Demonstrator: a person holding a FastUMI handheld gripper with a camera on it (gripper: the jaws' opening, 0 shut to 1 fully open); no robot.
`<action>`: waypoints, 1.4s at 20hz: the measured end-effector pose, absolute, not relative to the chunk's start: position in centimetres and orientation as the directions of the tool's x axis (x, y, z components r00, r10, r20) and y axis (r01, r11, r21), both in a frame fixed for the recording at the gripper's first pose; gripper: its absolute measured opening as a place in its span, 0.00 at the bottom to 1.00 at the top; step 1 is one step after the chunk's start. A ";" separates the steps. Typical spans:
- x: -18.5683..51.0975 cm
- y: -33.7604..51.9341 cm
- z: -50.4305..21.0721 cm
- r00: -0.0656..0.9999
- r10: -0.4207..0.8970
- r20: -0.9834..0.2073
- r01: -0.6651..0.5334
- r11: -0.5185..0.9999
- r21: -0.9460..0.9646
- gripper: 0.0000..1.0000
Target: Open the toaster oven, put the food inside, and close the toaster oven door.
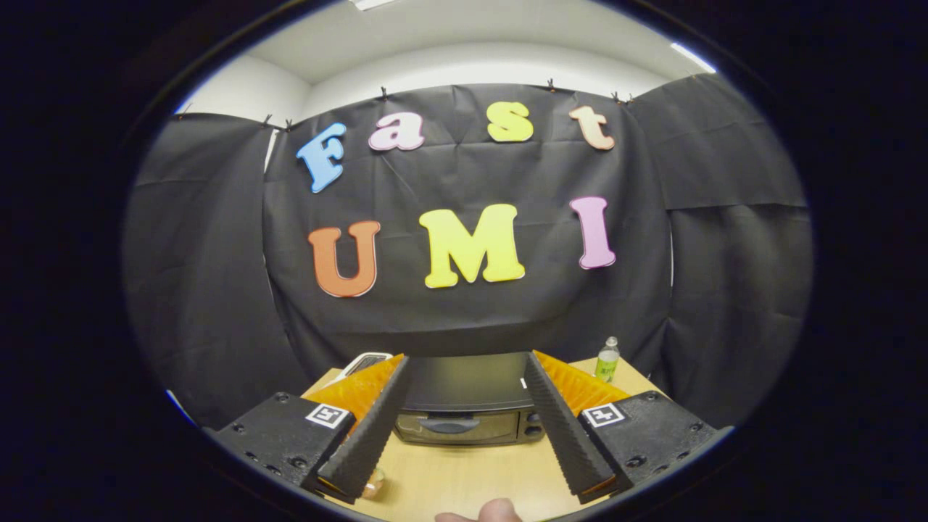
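The gripper [467, 373] is hovering above the table [464, 475] with its fingers [366, 435] spread wide apart, gripping nothing. The oven [467, 406] is sitting on the table between and just beyond the fingertips, its door [453, 428] closed. A small pale item [374, 484], perhaps the food, is peeking out beside the left finger. A bottle [607, 360] is standing at the table's far right corner. A fingertip [499, 510] is showing below.

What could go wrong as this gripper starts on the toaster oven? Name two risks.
The open gripper is high above the toaster oven, whose door handle looks low and narrow, so the fingers could miss it. The bottle standing beside the oven might get knocked in a wide swing.
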State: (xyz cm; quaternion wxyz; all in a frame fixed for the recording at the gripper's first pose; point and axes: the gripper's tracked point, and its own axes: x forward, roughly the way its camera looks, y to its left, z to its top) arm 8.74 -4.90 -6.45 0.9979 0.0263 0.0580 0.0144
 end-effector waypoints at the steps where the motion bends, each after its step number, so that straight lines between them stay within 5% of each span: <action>1: 9.6 -5.0 -7.4 0.991 0.034 -0.129 -0.028 0.998 0.052 1.00; 15: 22.7 -1.7 -26.4 0.920 0.013 -0.392 -0.001 1.000 0.030 1.00; 28: 22.0 -1.5 -30.1 0.897 -0.016 -0.442 0.001 0.999 -0.034 1.00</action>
